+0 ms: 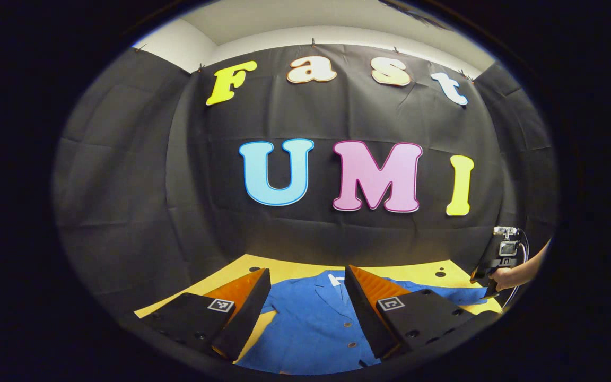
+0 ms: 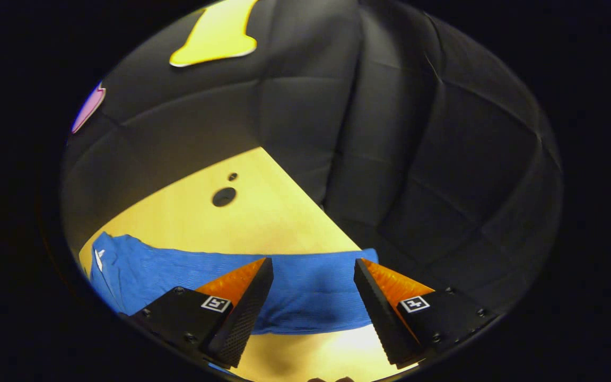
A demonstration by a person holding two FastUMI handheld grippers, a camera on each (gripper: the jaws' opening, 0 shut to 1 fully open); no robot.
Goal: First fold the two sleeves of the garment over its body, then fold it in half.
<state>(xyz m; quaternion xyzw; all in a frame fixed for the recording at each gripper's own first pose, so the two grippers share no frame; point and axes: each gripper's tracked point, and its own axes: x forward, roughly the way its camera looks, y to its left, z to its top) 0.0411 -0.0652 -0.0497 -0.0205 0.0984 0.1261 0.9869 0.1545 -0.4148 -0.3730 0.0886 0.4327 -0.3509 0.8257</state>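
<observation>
With the right gripper (image 2: pixel 313 297) spread wide just above the blue sleeve (image 2: pixel 284 289) on the yellow table (image 2: pixel 231 223) and the left gripper (image 1: pixel 305 307) also spread over the garment's body (image 1: pixel 311 329), a shallow pinch could have dropped the sleeve mid-fold.

Bare yellow tabletop (image 2: pixel 263 212) beyond the blue sleeve (image 2: pixel 305 292); black cloth wall (image 2: pixel 417 159) close behind.
</observation>
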